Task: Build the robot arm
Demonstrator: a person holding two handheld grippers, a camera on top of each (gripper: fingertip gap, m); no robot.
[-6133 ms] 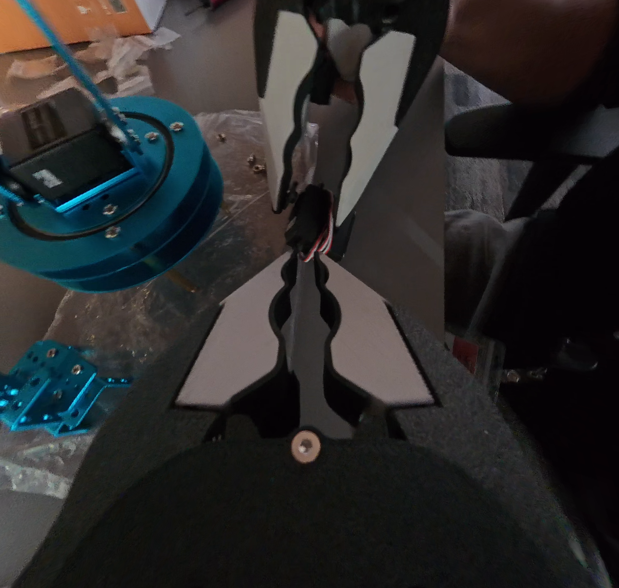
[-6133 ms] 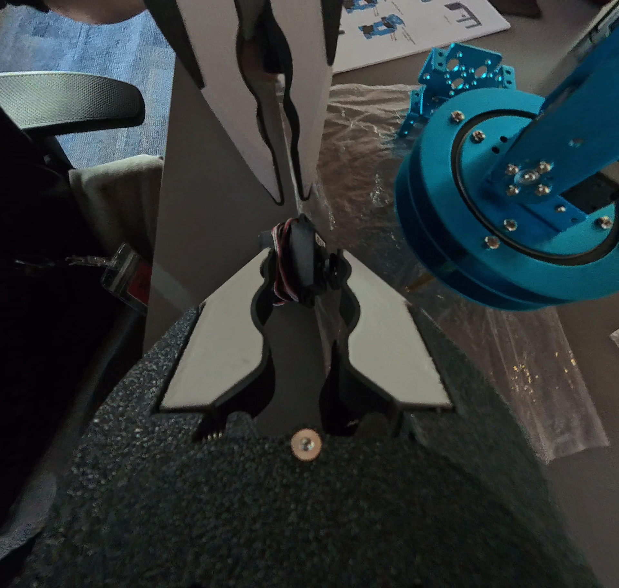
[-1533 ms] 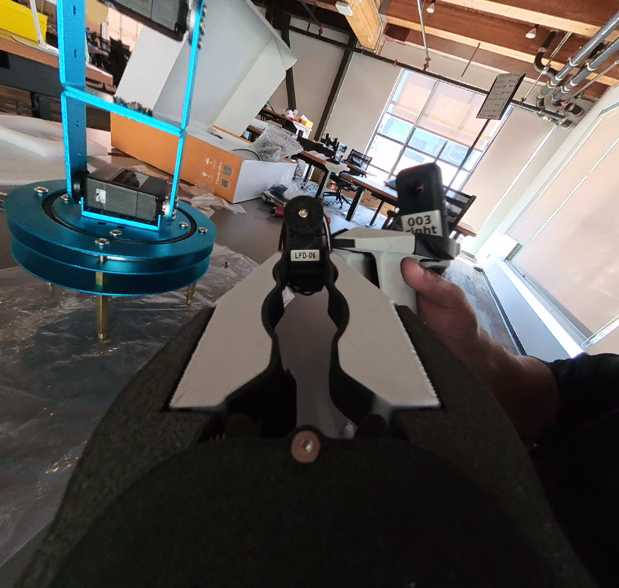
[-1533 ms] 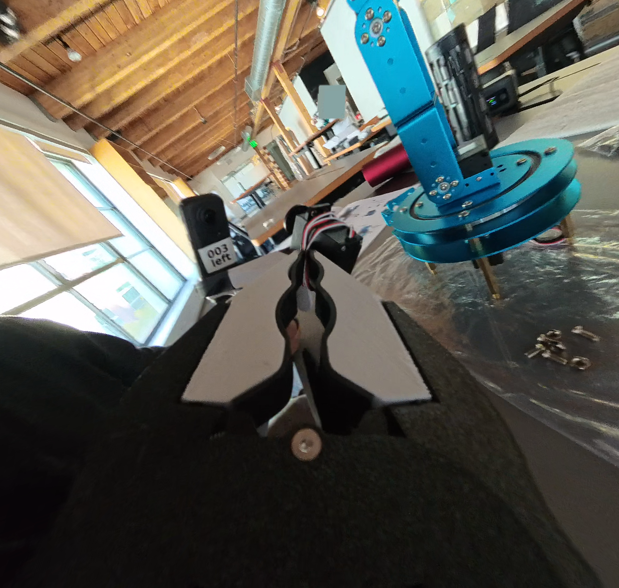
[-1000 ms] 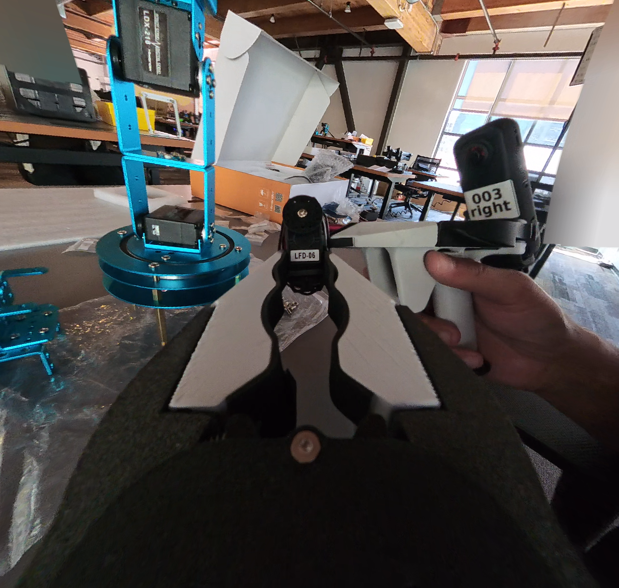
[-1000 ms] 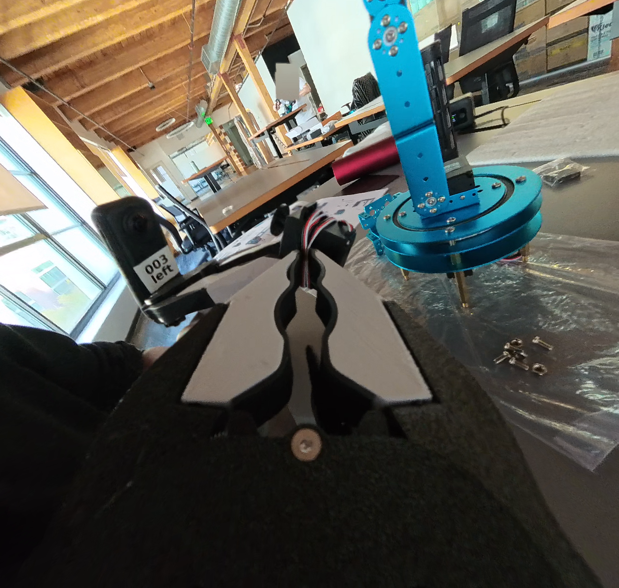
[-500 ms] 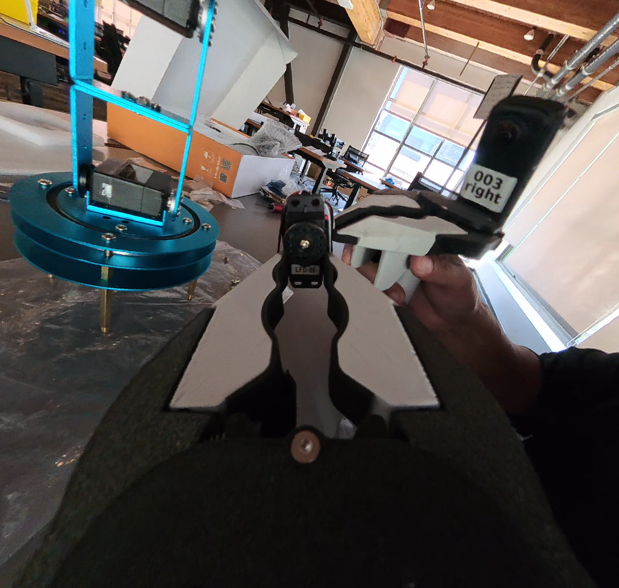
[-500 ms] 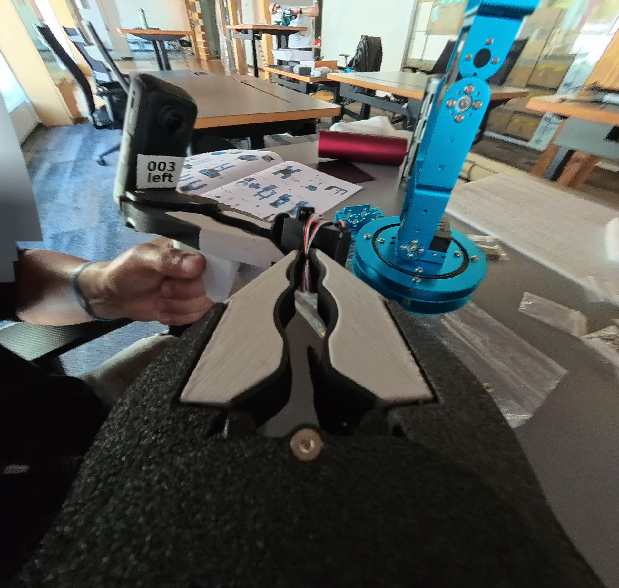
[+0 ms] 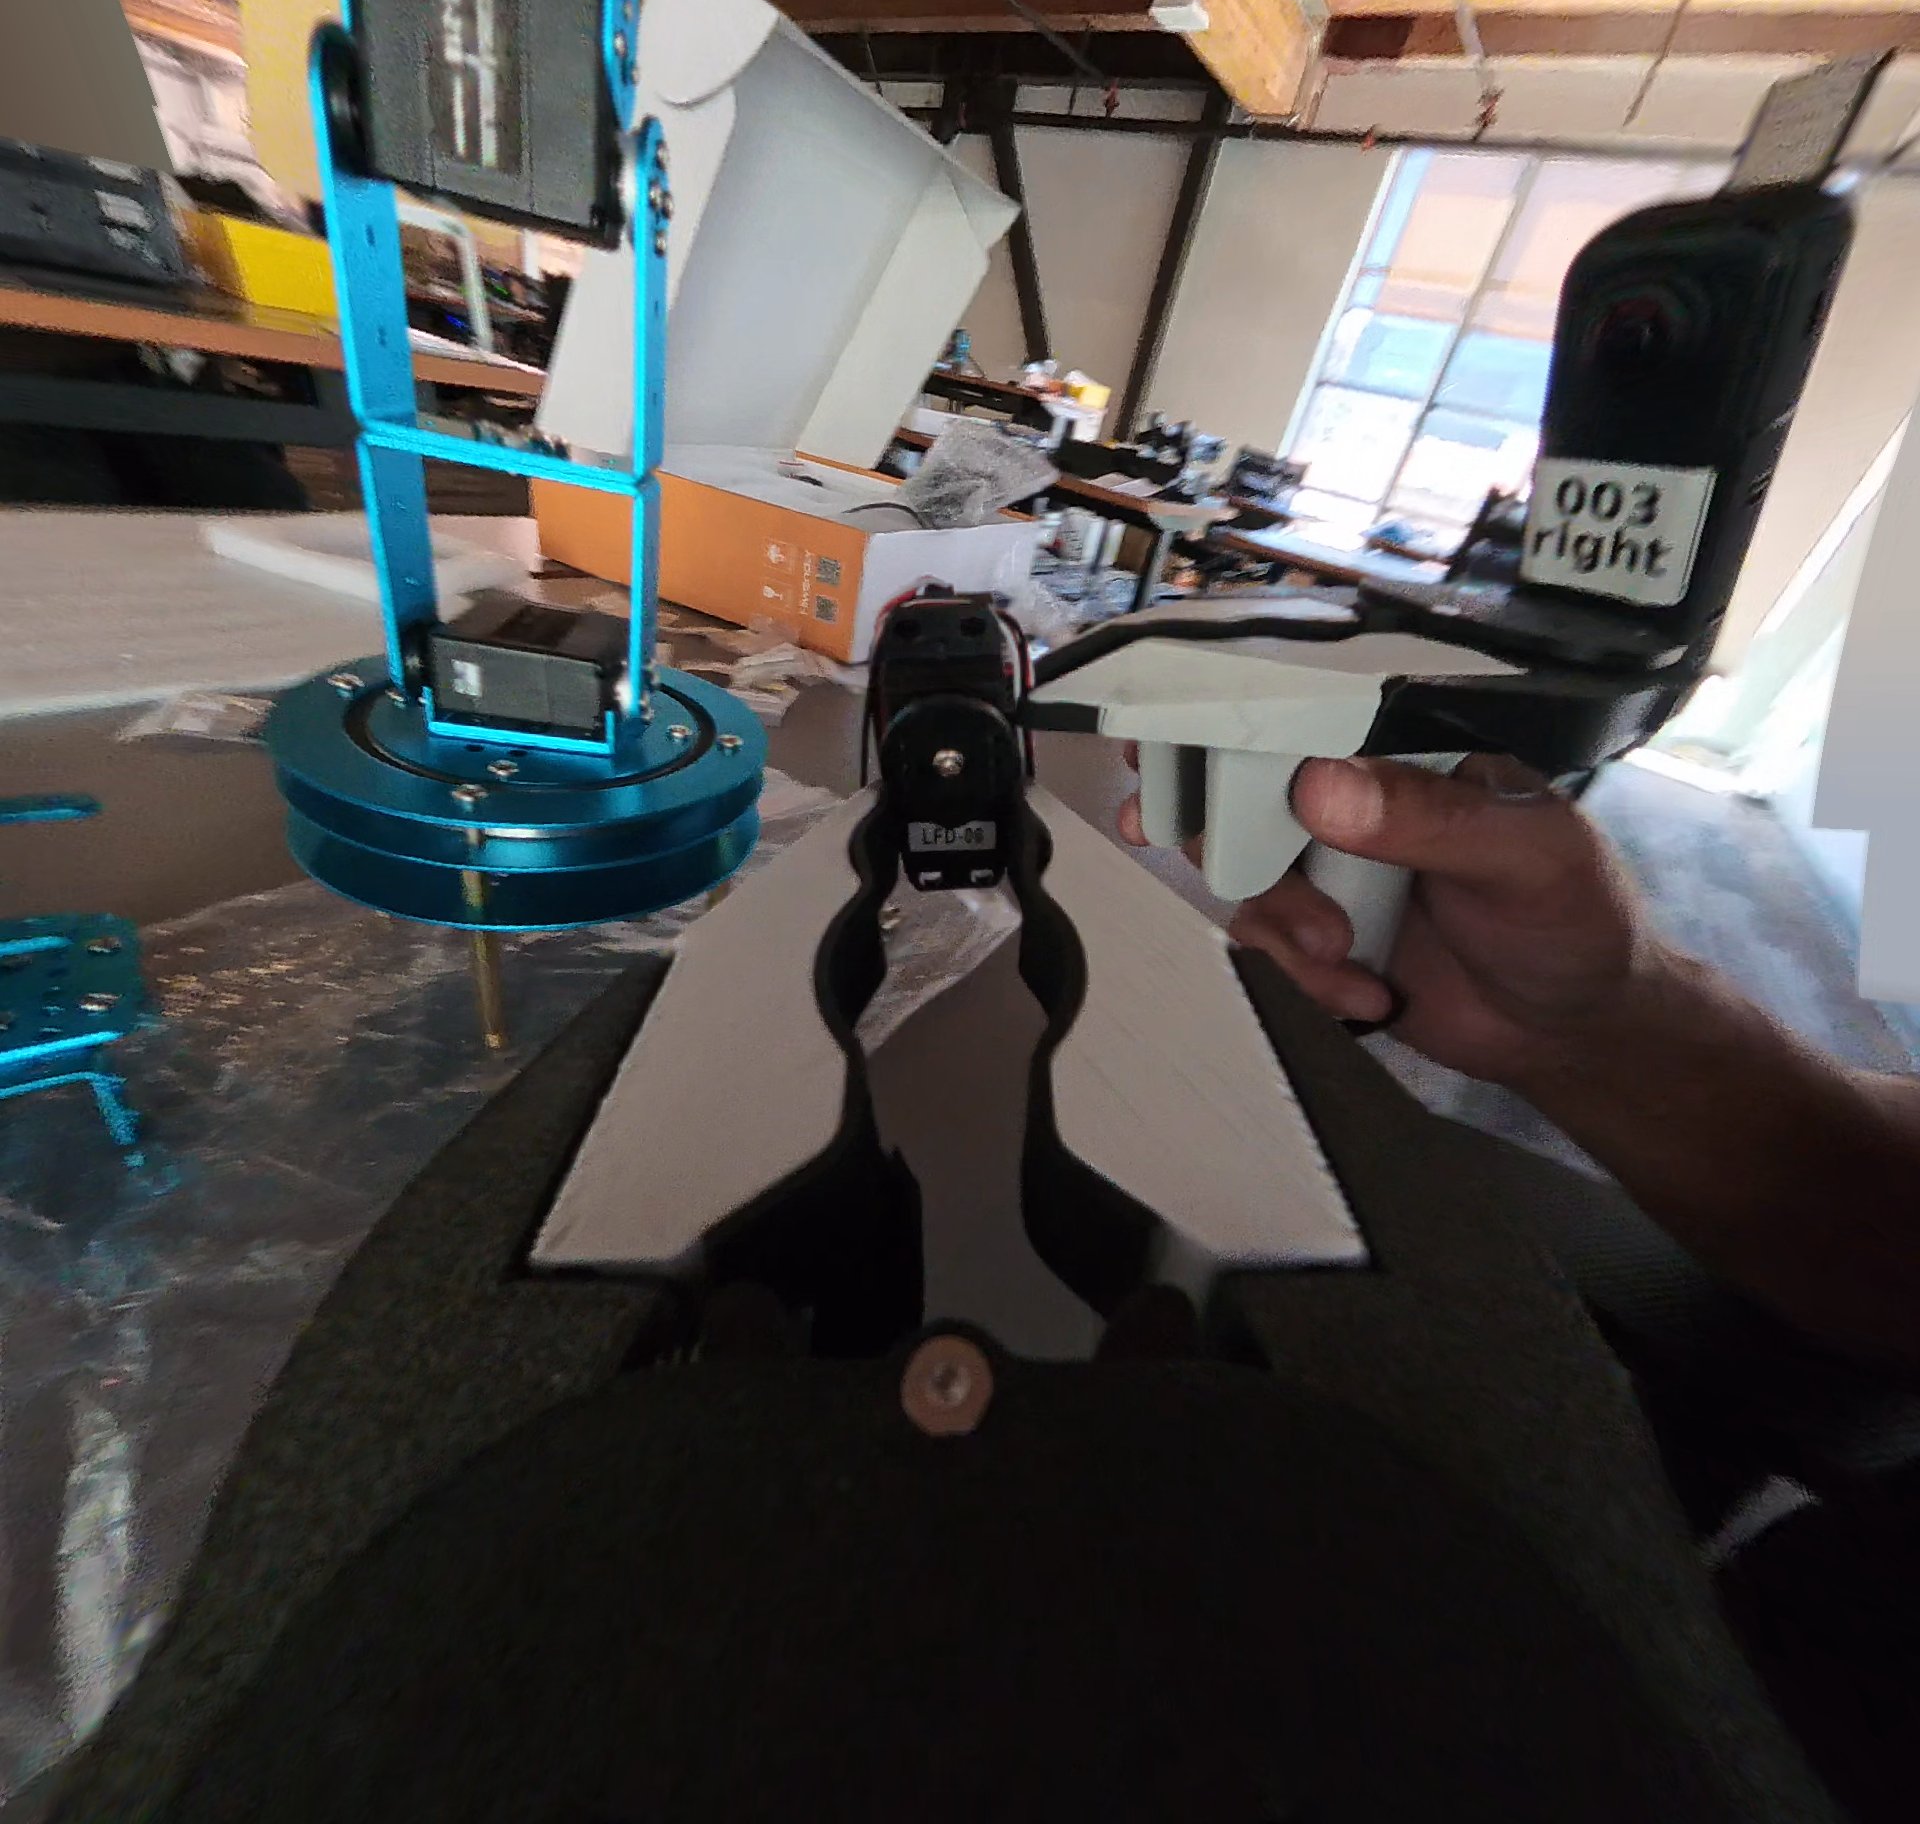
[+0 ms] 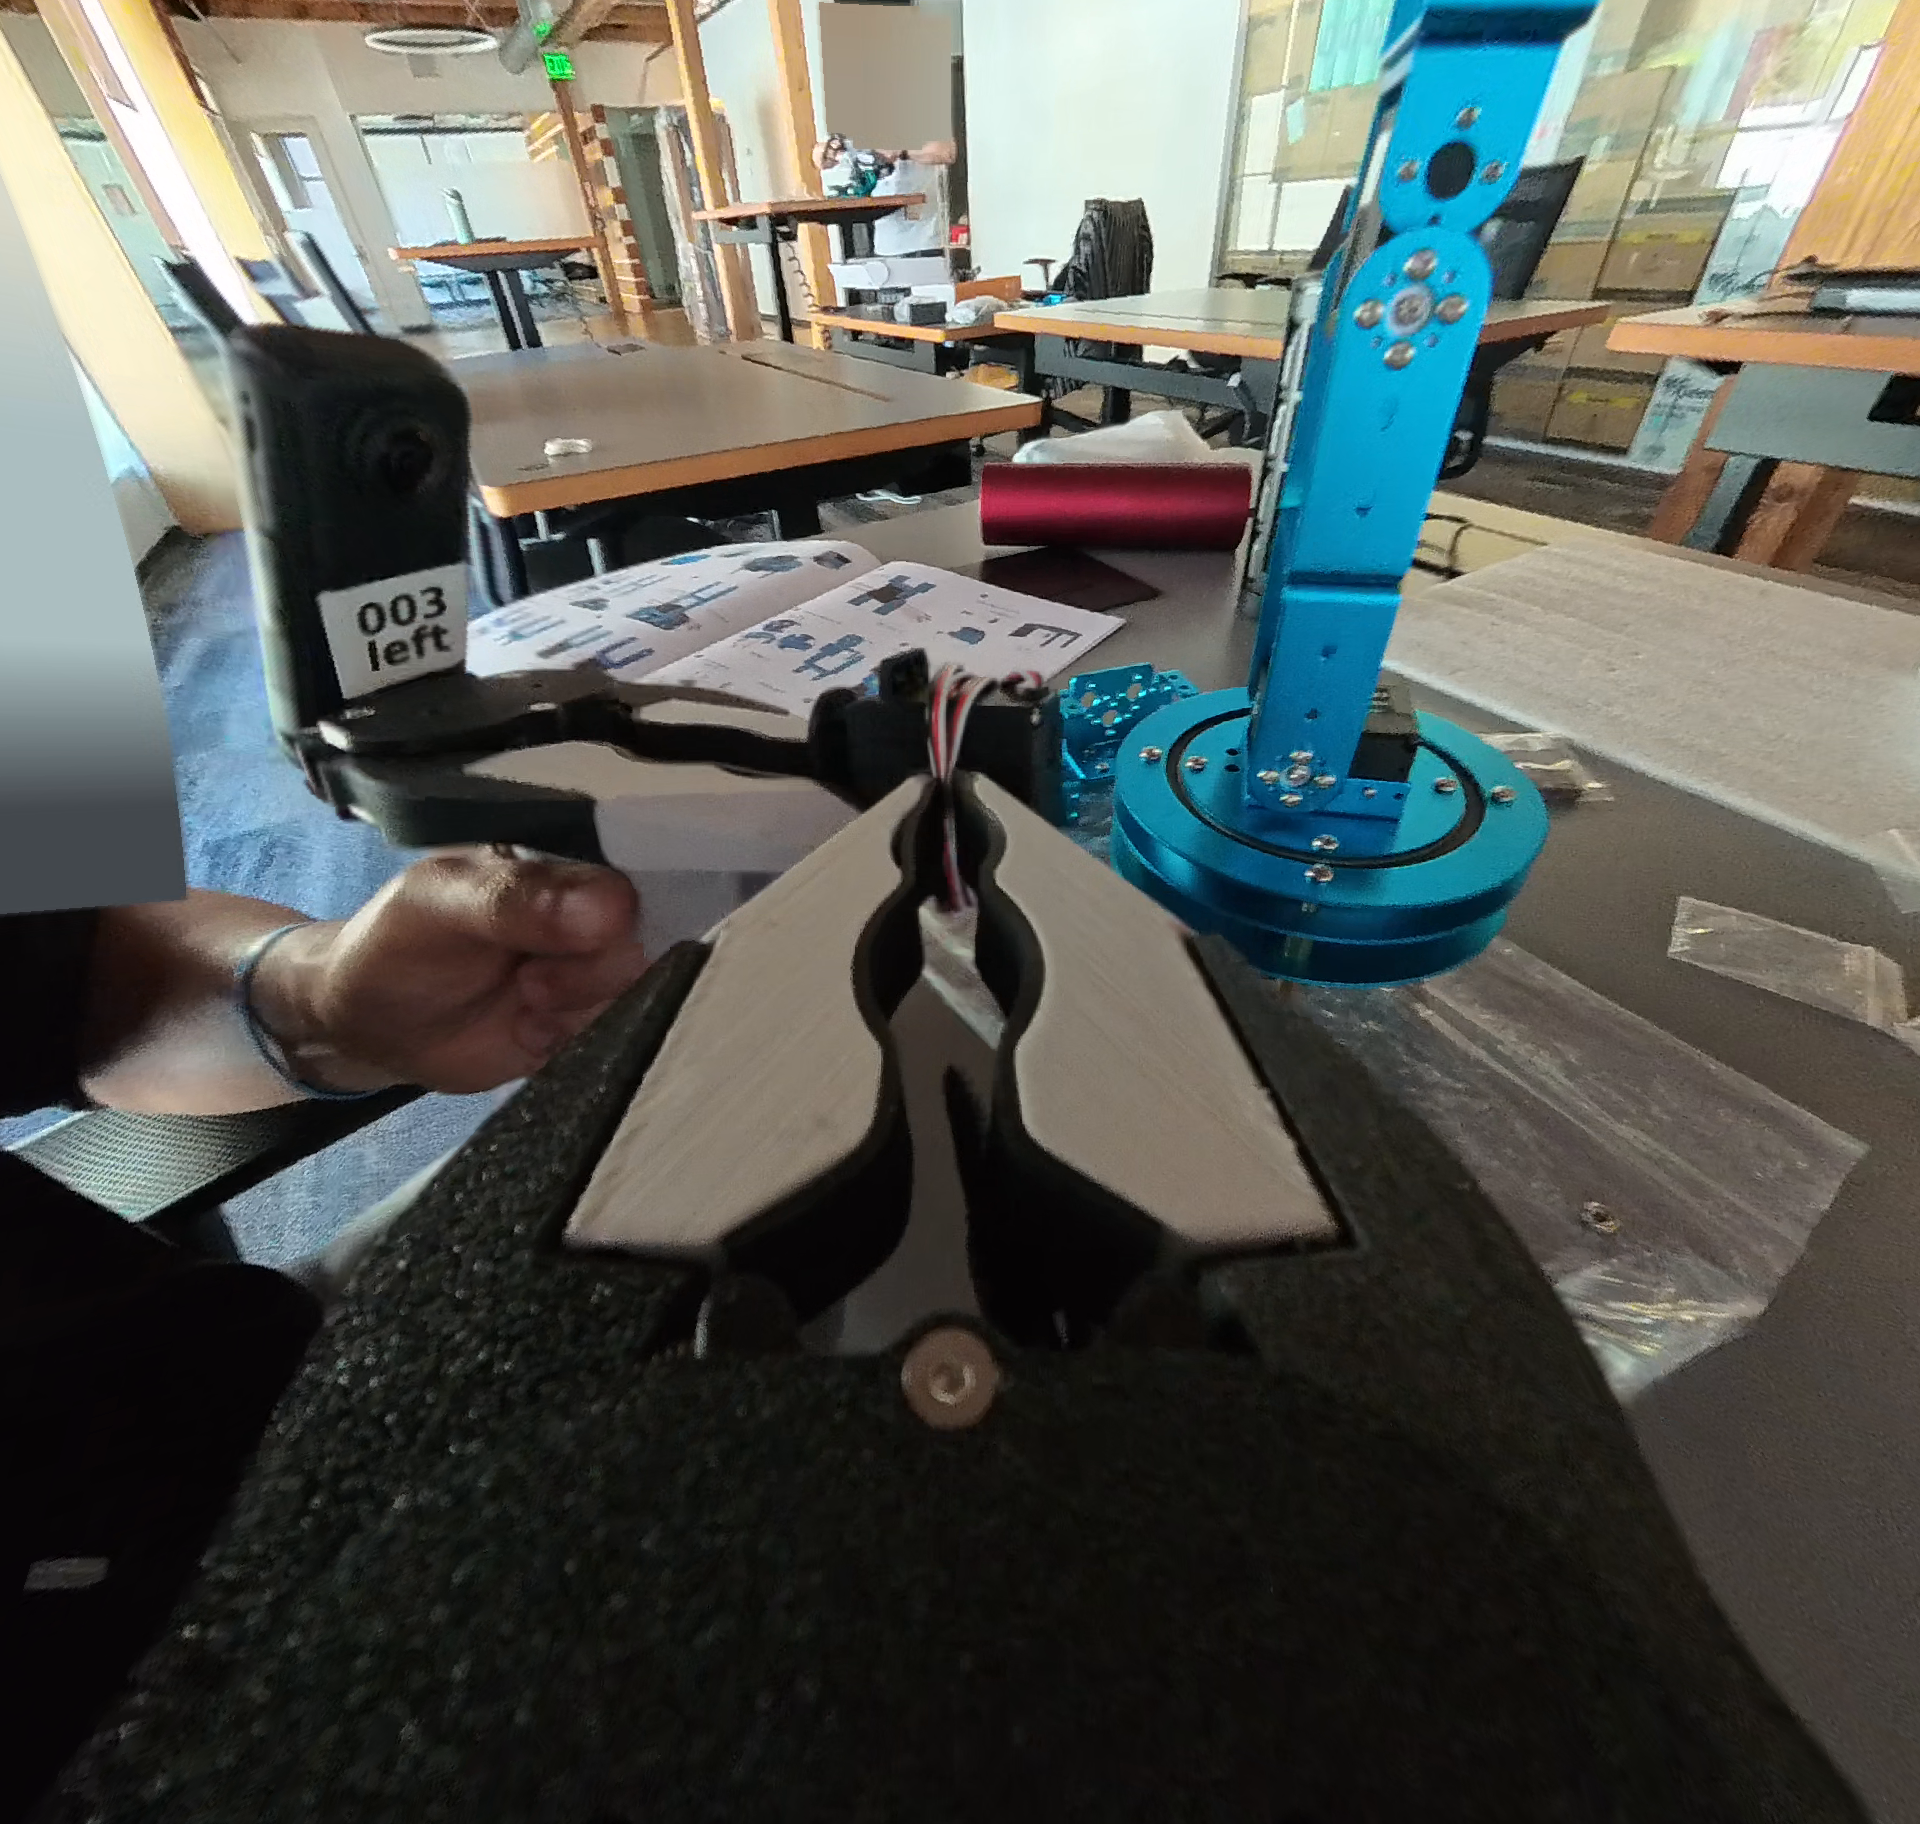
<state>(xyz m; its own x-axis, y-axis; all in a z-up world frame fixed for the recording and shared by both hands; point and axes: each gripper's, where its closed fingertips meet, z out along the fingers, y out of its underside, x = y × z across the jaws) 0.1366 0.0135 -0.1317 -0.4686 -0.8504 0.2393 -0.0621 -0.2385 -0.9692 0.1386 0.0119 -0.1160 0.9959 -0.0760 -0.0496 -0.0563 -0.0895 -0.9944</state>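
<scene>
A small black servo motor (image 9: 948,735) with red, white and black wires (image 10: 951,818) is held in the air between both grippers. My left gripper (image 9: 951,824) is shut on the servo body. It shows from the side in the right wrist view (image 10: 831,725). My right gripper (image 10: 948,803) is shut on the servo's wires. In the left wrist view it comes in from the right (image 9: 1039,709), held by a hand (image 9: 1455,922). A blue robot arm base (image 9: 520,766) with an upright blue bracket (image 10: 1371,444) stands just beyond the servo.
The base stands on a clear plastic sheet (image 10: 1558,1130) on the grey table. Loose blue brackets (image 9: 52,995) lie at the left. An open orange and white box (image 9: 748,548), an open booklet (image 10: 790,621), a red cylinder (image 10: 1112,507) and a small nut (image 10: 1600,1218) lie around. My left and right fingertips are right by each other. Left tips and right tips are each some 20 cm from the small nut (image 10: 1600,1218).
Both grippers keep their hold on the servo and its wires. They have risen from looking down at the table to looking level, and the blue base now sits a little farther off.
</scene>
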